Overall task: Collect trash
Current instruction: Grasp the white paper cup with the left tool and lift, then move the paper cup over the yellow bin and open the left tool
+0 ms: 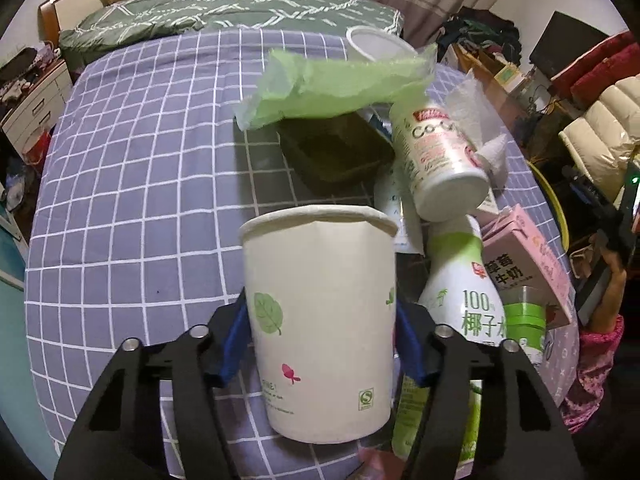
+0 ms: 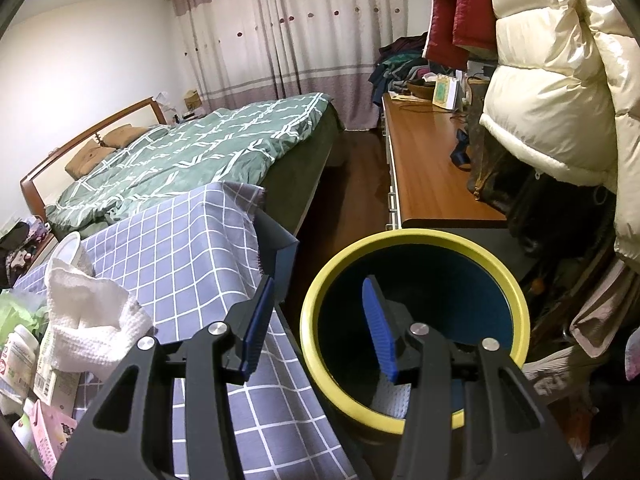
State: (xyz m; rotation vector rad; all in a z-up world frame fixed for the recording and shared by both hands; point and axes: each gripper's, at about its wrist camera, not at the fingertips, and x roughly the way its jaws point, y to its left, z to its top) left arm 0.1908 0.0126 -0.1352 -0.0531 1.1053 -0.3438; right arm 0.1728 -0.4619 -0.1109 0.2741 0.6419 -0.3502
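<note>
My left gripper (image 1: 320,336) is shut on a white paper cup (image 1: 320,320) with a green leaf print, held upright above the checked tablecloth (image 1: 132,184). Behind it lie a green plastic bag (image 1: 340,88), a dark tray (image 1: 336,152), a white and pink bottle (image 1: 440,160), a coconut water bottle (image 1: 468,304), a pink milk carton (image 1: 524,264) and a white tissue (image 1: 476,108). My right gripper (image 2: 316,328) is open and empty, over the near rim of a yellow-rimmed bin (image 2: 416,332) beside the table. White paper lies in the bin's bottom.
A second white cup (image 1: 372,42) stands at the table's far edge. A crumpled white tissue (image 2: 92,316) lies on the table's right part. A bed (image 2: 192,148) with a green quilt is behind, a wooden desk (image 2: 428,168) and hanging coats (image 2: 552,80) to the right.
</note>
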